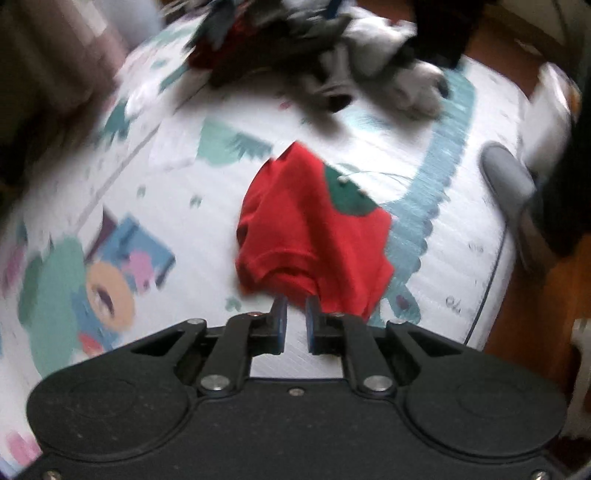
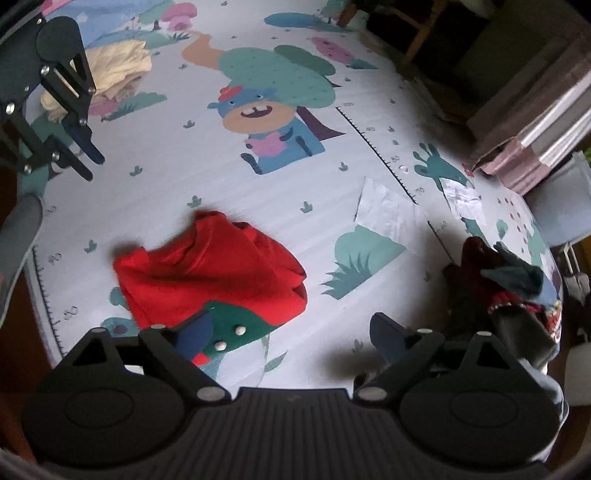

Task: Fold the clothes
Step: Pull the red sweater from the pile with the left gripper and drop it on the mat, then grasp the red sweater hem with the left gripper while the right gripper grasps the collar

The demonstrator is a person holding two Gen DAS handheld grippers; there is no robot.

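While the red shirt [image 2: 210,273] lies crumpled on the cartoon play mat [image 2: 258,177], your left gripper [image 1: 296,306] hangs over its hem, jaws narrowly parted and gripping nothing; your right gripper [image 2: 291,332] gapes wide at its green collar [image 2: 236,325].

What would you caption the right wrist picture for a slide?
Wide-open right gripper above a crumpled red garment on a cartoon play mat.

Pale play mat [image 2: 258,206] printed with cartoon animals, cactus and a ruler strip, spread over brown floor [image 1: 524,325]. Wooden chair legs [image 2: 417,26] at the far edge. Dim corner, soft daylight across the mat.
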